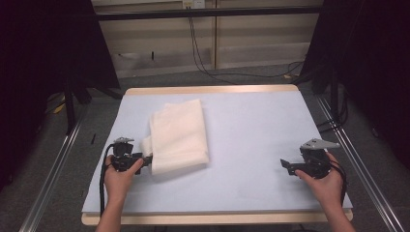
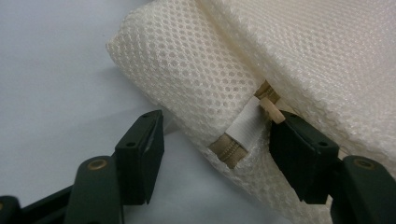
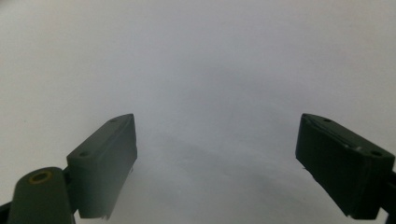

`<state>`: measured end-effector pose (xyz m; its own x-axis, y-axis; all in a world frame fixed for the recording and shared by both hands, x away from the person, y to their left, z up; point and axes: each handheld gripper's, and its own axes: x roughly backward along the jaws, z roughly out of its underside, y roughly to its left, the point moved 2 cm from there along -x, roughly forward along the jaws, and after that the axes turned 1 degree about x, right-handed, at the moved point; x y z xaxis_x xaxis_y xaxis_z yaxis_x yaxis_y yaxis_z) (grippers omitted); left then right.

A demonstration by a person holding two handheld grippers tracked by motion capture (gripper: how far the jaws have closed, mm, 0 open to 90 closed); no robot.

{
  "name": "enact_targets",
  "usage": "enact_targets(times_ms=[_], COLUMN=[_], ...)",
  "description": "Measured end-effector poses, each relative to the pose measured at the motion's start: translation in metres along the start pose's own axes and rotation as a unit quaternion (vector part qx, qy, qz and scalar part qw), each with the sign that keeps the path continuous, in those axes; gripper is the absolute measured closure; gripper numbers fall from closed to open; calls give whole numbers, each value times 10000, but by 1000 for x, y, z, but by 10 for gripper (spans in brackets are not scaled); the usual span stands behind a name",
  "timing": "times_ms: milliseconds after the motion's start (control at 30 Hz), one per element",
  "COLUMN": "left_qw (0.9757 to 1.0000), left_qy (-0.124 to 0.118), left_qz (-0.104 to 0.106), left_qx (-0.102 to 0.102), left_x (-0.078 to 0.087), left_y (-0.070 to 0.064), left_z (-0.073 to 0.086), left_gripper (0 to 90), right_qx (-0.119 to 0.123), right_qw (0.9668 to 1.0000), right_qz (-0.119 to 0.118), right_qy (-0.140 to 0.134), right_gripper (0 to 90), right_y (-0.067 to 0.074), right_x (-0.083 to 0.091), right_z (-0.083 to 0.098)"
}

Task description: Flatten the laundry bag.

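A dim room with dark curtains and loose cables on the floor surrounds a table (image 1: 251, 145) covered in a pale blue sheet. On its left half lies a folded cream mesh bag (image 1: 180, 135), long side running away from the person, its near corner just in front of the left gripper (image 1: 145, 158). That gripper's jaws stand partly apart around the corner of the bag (image 2: 196, 70) — one pad on the bare sheet beside it, the other against the fold near a white tab and tan zipper end (image 2: 243, 133) — and they do not yet pinch anything. The right gripper (image 1: 286, 165) hovers well apart over empty sheet (image 3: 201, 70), its jaws spread wide. The step in hand looks like taking hold of that corner. To do it well, the left jaws should slide further in so both layers sit deep between the pads, then close firmly on cloth rather than on the hard zipper end — thin mesh slips easily
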<state>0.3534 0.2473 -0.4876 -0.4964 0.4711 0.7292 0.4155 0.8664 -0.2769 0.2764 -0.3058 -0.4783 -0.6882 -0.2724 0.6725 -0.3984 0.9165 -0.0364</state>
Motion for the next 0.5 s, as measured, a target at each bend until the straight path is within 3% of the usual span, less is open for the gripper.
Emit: enact_targets(times_ms=[33,67,167,200,367,500], left_qw=[10000,9999,10000,9998,9998,9998], left_qy=[-7,35,55,122,120,64], left_qz=[-24,127,78,140,110,122], left_qx=[-10,49,19,67,127,117], left_x=[0,0,-1,-1,3,9], left_y=[-1,-2,-5,-8,-9,-11], left_z=[0,0,0,-1,-3,-6], left_gripper=[358,451,501,599,682,693], right_qx=[0,-12,-4,-18,-14,52], right_qw=[10000,10000,10000,10000,10000,10000], right_qz=[0,50,42,55,46,46], right_qy=[0,-8,3,15,18,55], right_gripper=[127,129,132,131,132,132], right_y=[0,0,-1,-2,-2,-1], right_x=[0,1,2,2,2,0], right_z=[0,1,2,3,3,3])
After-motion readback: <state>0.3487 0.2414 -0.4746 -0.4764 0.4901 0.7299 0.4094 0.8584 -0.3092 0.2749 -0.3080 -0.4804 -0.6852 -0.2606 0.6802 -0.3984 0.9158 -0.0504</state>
